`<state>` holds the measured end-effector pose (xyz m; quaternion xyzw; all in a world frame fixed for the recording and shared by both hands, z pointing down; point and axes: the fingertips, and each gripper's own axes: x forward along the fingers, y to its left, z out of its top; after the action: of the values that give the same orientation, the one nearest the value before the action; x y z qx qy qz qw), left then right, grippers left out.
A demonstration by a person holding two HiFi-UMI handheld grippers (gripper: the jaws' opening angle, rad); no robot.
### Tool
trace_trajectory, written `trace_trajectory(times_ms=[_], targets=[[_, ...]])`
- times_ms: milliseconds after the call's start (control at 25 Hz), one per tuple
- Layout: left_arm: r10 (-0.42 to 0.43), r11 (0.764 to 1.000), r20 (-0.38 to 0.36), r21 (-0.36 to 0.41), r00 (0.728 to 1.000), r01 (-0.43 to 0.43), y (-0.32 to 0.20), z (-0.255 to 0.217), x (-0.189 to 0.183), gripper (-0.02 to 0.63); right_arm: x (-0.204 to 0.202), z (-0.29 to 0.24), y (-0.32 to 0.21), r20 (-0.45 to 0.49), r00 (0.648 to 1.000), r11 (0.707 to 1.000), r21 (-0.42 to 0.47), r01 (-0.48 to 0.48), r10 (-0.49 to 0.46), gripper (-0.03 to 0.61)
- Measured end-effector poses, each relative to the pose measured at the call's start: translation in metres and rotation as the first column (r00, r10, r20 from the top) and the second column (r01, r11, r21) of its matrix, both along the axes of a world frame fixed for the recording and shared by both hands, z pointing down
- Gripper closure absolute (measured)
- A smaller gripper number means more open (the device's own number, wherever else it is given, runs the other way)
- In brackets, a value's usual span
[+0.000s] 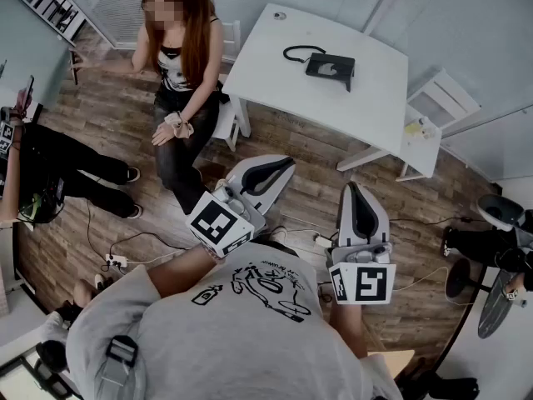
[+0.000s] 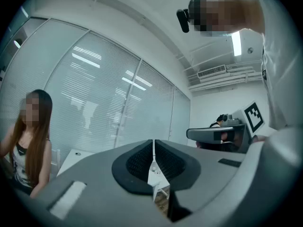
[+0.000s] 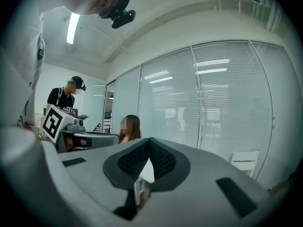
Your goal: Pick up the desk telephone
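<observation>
A black desk telephone (image 1: 331, 65) with a looped cord lies on the white table (image 1: 283, 77) across the room in the head view. My left gripper (image 1: 286, 164) is held level over the wooden floor, well short of the table, its jaws shut with nothing between them. My right gripper (image 1: 351, 187) hangs beside it to the right, also shut and empty. In the left gripper view the closed jaws (image 2: 153, 148) face the blinds, and the table's corner (image 2: 73, 156) shows low at left. In the right gripper view the closed jaws (image 3: 148, 148) hide the telephone.
A person (image 1: 179, 65) sits on a white chair (image 1: 226, 119) left of the table. A second white chair (image 1: 429, 119) stands at the table's right. A seated person (image 1: 50, 169) is at far left. Cables and a power strip (image 1: 117, 261) lie on the floor.
</observation>
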<state>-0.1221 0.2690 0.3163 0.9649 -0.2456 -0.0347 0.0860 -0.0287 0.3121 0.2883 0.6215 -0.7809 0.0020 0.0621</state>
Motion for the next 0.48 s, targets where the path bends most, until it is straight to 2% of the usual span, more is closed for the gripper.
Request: trace_trajectory(times_ms=[480], targets=[[0.008, 1.000, -0.012, -0.010, 1.000, -0.008, -0.009, 0.001, -0.023, 0.606, -0.022, -0.007, -0.011, 0.024, 1.000, 1.000, 0.022, -0.007, 0.006, 0.572]])
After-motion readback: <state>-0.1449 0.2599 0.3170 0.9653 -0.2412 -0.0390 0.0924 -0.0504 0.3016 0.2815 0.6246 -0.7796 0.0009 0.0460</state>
